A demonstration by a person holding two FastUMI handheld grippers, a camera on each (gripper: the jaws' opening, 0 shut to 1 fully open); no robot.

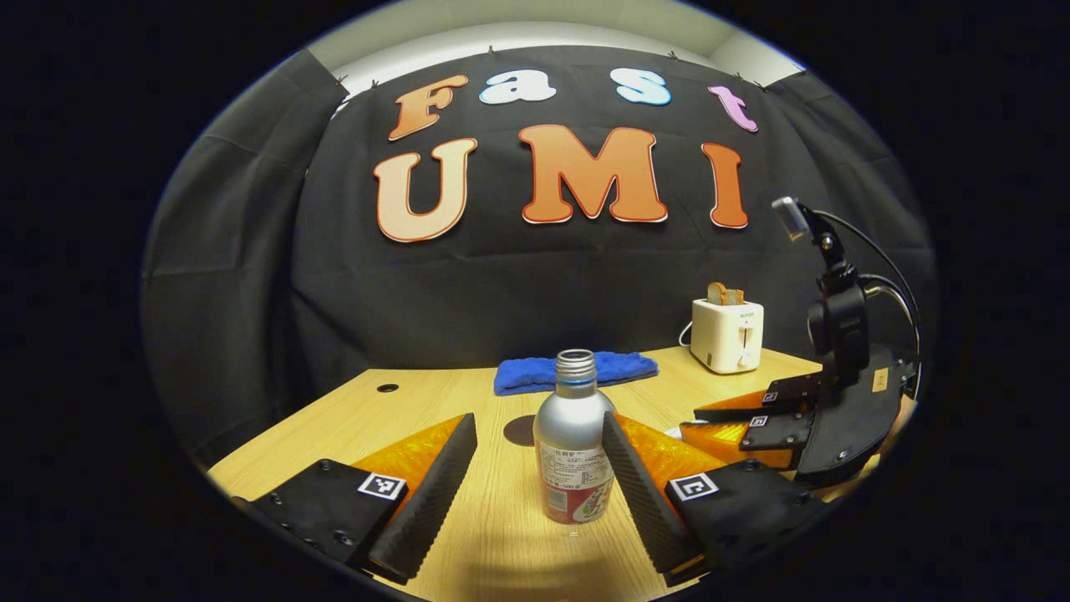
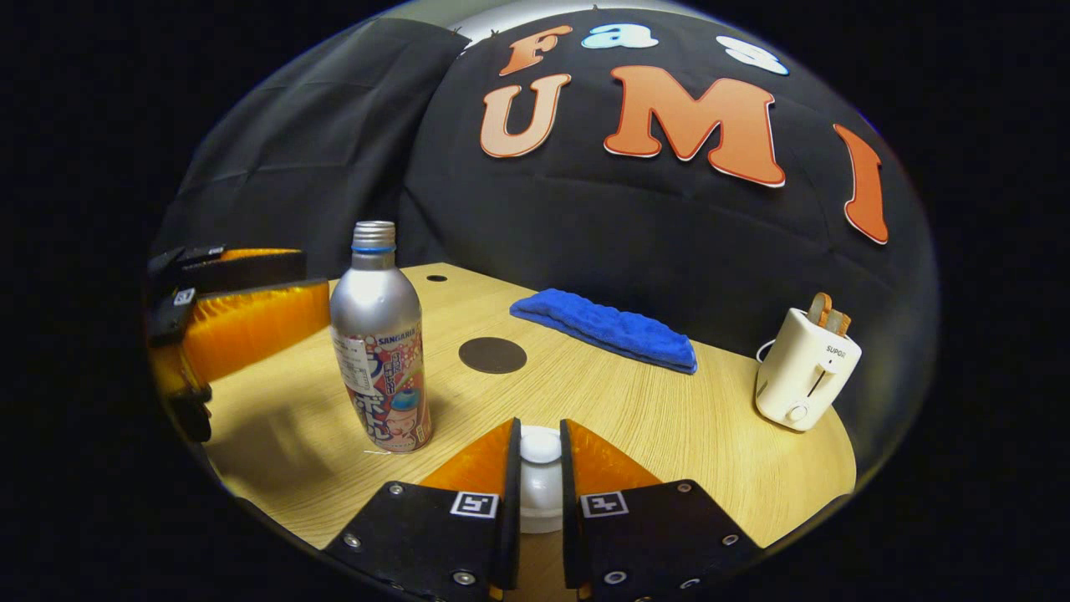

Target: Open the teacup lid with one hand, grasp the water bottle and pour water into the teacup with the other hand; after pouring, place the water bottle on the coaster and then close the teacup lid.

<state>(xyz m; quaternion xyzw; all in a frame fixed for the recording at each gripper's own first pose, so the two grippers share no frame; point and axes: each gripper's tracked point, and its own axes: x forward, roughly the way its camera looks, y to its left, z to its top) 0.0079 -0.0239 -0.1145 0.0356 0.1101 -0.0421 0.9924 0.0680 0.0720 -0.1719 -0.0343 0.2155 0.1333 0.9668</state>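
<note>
Just before the coaster (image 2: 492, 354) stands the water bottle (image 1: 573, 439), upright between the left gripper's (image 1: 535, 468) wide-spread fingers — one touching or nearly so, not yet gripping. Nearer than the coaster, the right gripper (image 2: 540, 468) pinches the teacup lid's knob (image 2: 541, 445). Centre the bottle, then squeeze at mid-body — a lopsided closure would likely topple it.

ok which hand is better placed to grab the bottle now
Left. The left gripper is open with the bottle standing between its fingers, one already at its side. The right gripper is closed on the white lid.
</note>
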